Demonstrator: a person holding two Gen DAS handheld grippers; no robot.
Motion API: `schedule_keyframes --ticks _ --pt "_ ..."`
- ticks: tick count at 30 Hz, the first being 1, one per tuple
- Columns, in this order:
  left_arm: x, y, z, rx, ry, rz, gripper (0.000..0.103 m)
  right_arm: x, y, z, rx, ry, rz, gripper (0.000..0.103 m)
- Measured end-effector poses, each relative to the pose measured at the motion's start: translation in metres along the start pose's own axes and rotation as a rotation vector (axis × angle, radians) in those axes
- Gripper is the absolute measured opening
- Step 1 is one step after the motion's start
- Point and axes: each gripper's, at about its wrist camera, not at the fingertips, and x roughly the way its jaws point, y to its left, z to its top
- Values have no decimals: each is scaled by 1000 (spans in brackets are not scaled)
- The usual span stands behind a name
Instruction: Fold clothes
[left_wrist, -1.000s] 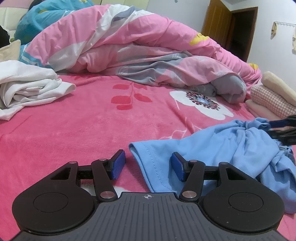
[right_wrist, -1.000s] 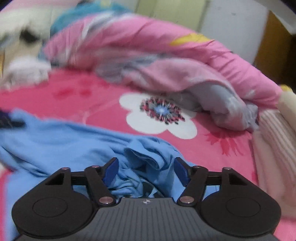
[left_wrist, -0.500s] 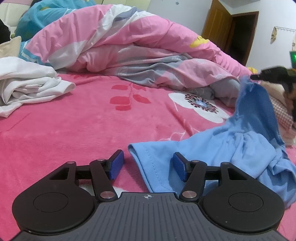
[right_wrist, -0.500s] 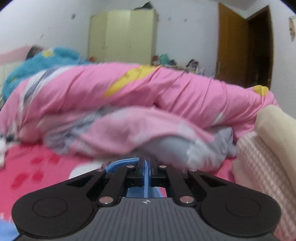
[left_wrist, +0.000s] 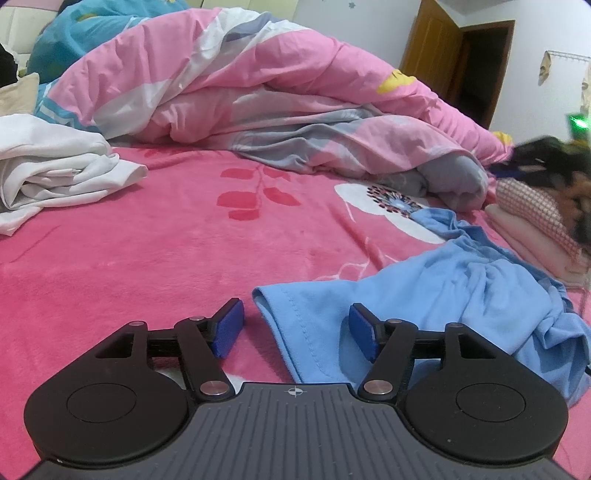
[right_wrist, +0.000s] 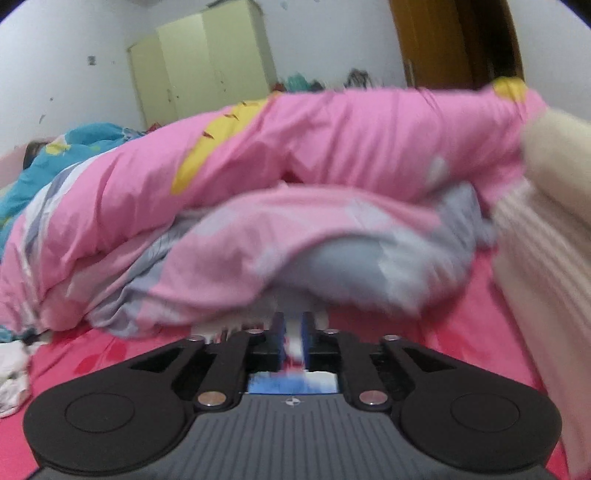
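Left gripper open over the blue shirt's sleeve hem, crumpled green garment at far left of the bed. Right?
Not green: the crumpled garment at far left is white, as the left wrist view shows. The rest holds: the left gripper is open over the blue shirt sleeve hem.

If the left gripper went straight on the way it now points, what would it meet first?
Most likely the hemmed edge of the blue shirt, which already lies between the open left gripper fingers, on the pink blanket. Depth is hard to judge.
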Motion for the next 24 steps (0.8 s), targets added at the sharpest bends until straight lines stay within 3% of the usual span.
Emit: schedule_keyframes --ticks 1,2,5,8,12,15,18,22,24 --pt "0 0 0 0 0 0 64 -15 -7 -6 30 8 6 47" --pt "0 0 0 -1 -1 -2 64 -33 -14 -14 61 16 17 56" --pt "-3 2 1 -18 -8 -15 65 -86 -30 -43 142 46 71 72" --pt "-7 6 4 -62 -16 -41 73 -134 -44 -79 232 95 127 86" --pt "-18 2 14 -115 -37 -108 90 -172 -61 -128 369 138 168 95" --pt "-24 -23 21 -9 -19 -182 103 -179 -74 -154 450 168 149 95" --pt "-23 -49 22 137 57 -286 103 -173 -87 -167 526 191 150 95" --pt "-25 -75 14 324 61 -248 103 -165 -100 -172 575 181 179 95" --pt "-21 -86 12 428 49 -165 103 -161 -105 -174 580 173 189 95"
